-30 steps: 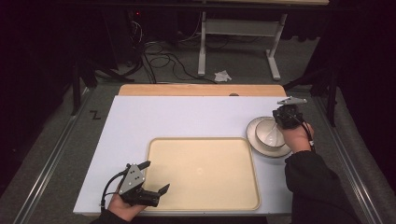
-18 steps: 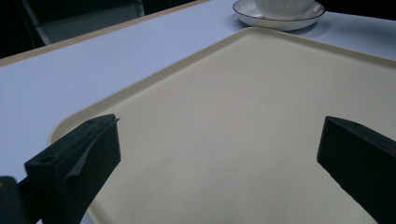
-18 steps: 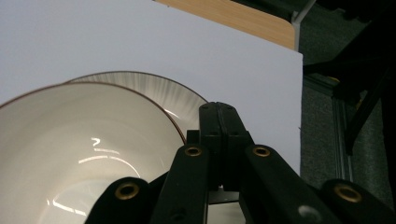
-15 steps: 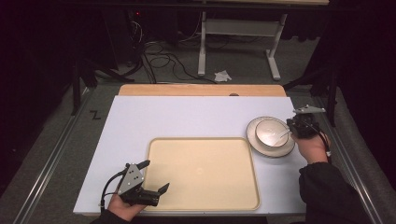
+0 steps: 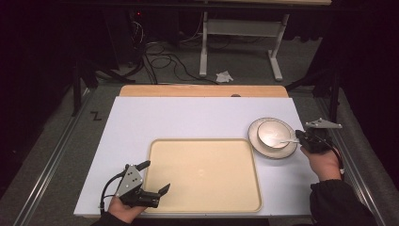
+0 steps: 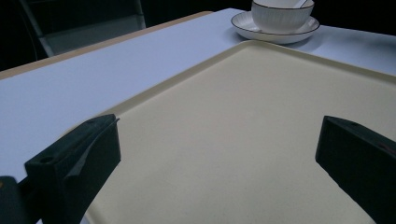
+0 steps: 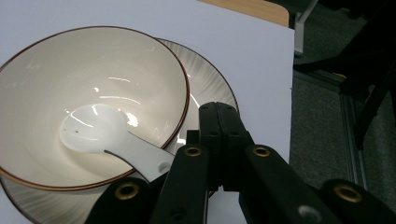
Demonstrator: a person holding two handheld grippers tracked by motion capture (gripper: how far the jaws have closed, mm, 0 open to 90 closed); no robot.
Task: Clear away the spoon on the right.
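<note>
A white bowl (image 5: 274,131) with a brown rim stands on a white plate (image 5: 254,140) at the table's right side. A white spoon (image 5: 286,140) lies in the bowl, its handle over the rim toward my right gripper (image 5: 301,138). In the right gripper view the jaws of the right gripper (image 7: 217,109) are pressed together over the plate (image 7: 210,88), just right of the spoon (image 7: 98,128) handle and the bowl (image 7: 93,70). My left gripper (image 5: 155,176) stands open at the near left corner of the cream tray (image 5: 202,141), with nothing between its jaws (image 6: 219,140).
The tray (image 6: 243,107) lies bare on a white table top (image 5: 188,117) with a wooden strip (image 5: 202,90) along the far edge. Beyond the table are a desk frame (image 5: 240,33) and cables (image 5: 160,52) on the floor.
My right gripper has moved from over the bowl out to the right, past the plate's edge. The left gripper has stayed still.
</note>
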